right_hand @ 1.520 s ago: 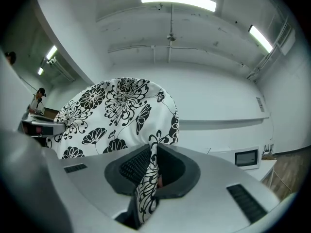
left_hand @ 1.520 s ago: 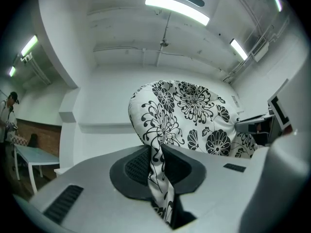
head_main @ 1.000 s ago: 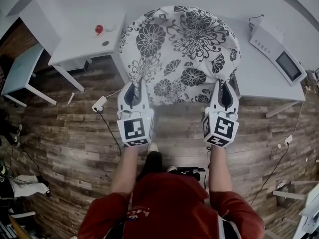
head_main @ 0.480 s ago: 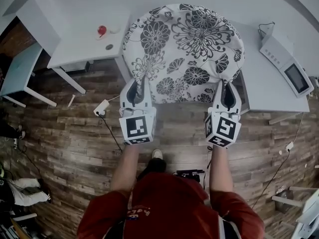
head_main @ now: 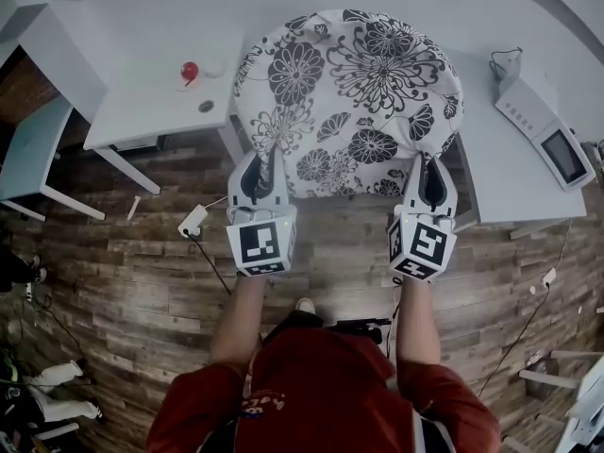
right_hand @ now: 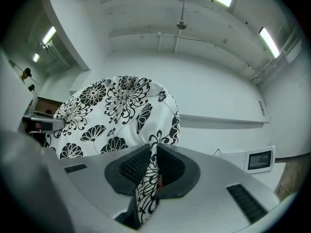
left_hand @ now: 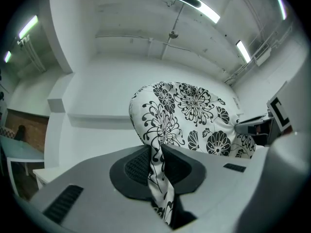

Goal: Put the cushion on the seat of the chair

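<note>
Gripping cushion (head_main: pixel 351 74) corners | left gripper (head_main: pixel 260 164), right gripper (head_main: pixel 427 168) | white, black flowers

Lab-like workroom: white tables (head_main: pixel 151 111), plank floor (head_main: pixel 113 281), loose cables (head_main: pixel 209 264), desktop device (head_main: pixel 552 125), ceiling strip lights (left_hand: pixel 210 15).

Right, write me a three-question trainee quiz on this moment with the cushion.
1. True or false: the left hand-held gripper and the right hand-held gripper are both shut on the cushion.
2. The cushion's cover is: A) striped, B) white with black flowers, C) plain grey.
3. Fill in: the small red object lies on a white ____ to the left of the cushion in the head view.

Key: 1 true; 2 B; 3 table.
</note>
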The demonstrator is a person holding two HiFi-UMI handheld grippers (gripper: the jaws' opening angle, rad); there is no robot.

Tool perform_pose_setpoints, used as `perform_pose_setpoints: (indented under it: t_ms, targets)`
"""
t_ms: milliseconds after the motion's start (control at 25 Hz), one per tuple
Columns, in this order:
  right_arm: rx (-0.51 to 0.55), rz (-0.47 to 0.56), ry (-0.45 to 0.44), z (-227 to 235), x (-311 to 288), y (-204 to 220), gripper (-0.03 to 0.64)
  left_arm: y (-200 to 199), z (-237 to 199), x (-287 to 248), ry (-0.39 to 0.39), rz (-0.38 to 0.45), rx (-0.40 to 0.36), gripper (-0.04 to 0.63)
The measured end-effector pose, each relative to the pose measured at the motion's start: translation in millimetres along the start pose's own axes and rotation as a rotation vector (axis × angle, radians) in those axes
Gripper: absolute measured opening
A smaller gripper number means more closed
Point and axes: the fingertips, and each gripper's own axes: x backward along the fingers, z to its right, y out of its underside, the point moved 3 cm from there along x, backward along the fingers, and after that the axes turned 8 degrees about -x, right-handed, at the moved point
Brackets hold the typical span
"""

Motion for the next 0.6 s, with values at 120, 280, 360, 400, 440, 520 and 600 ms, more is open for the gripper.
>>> perform_pose_setpoints:
  t_ms: [120, 280, 360, 400, 440, 520, 600]
  targets:
    - [0.005, -0.015, -0.012, 1, -1, -1, 0.06, 0, 1, 1, -0.009, -0.012, 0.008, 0.055]
    - [0.005, -0.026, -0.016, -1, 0, -3, 0.06, -3, -1, 2, -0.014, -0.023, 0.016, 0.055]
    - [0.0, -0.044, -0.01, 0, 2, -5, 0.06, -6, -1, 3, -0.006, -0.042, 0.017, 0.055]
    - [-0.004, -0.062, -0.012, 1, 4, -7, 0.06, -8, 0, 5, -0.005, -0.06, 0.019, 0.055]
    - [-0.009, -0.081, -0.018, 2, 4, -7, 0.06, -10, 1, 7, -0.008, -0.082, 0.02, 0.055]
    - [-0.018, -0.108, -0.03, 3, 2, -8, 0.06, -12, 2, 9, -0.015, -0.111, 0.021, 0.055]
    - [-0.021, -0.104, -0.033, 3, -1, -8, 0.06, -12, 1, 7, -0.019, -0.107, 0.019, 0.055]
